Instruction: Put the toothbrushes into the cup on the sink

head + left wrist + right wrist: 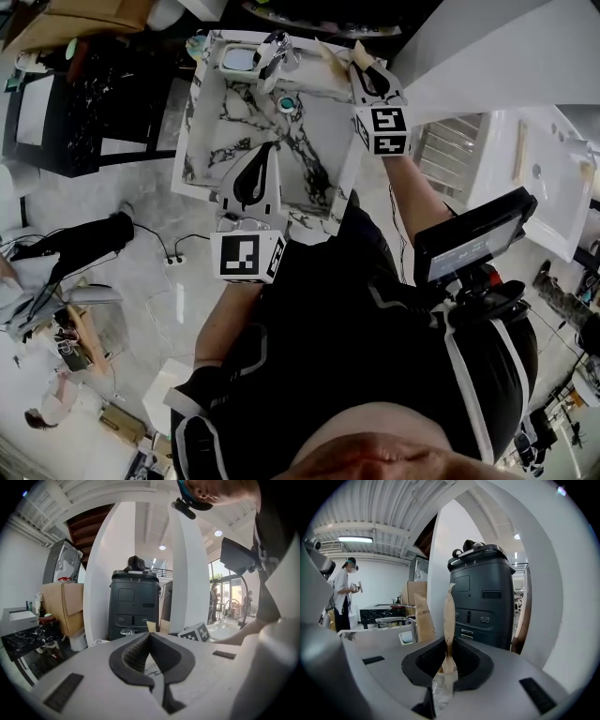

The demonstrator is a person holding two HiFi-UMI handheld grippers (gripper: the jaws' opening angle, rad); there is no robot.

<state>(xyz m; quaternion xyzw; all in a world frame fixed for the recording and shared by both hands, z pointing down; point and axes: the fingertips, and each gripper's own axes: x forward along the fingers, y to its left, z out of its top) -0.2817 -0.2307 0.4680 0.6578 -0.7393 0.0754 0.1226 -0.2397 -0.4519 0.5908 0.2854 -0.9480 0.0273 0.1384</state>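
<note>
I observe my left tool (262, 155) above the marble sink's (217, 131) near rim. My right tool (366, 73) is at its far right corner, with a tan wrapped toothbrush (360, 52) protruding beyond it.

Digit "8" atop the dark grey machine (482, 604)

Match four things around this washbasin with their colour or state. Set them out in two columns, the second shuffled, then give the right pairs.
Things
1. left gripper
2. right gripper
3. sink
4. tap

Colour or state
A. white with dark veins
B. fingers together, nothing between them
C. fingers clamped on a brown paper packet
D. shiny metal, at the basin's far edge

Pairs: 1-B, 2-C, 3-A, 4-D
</note>
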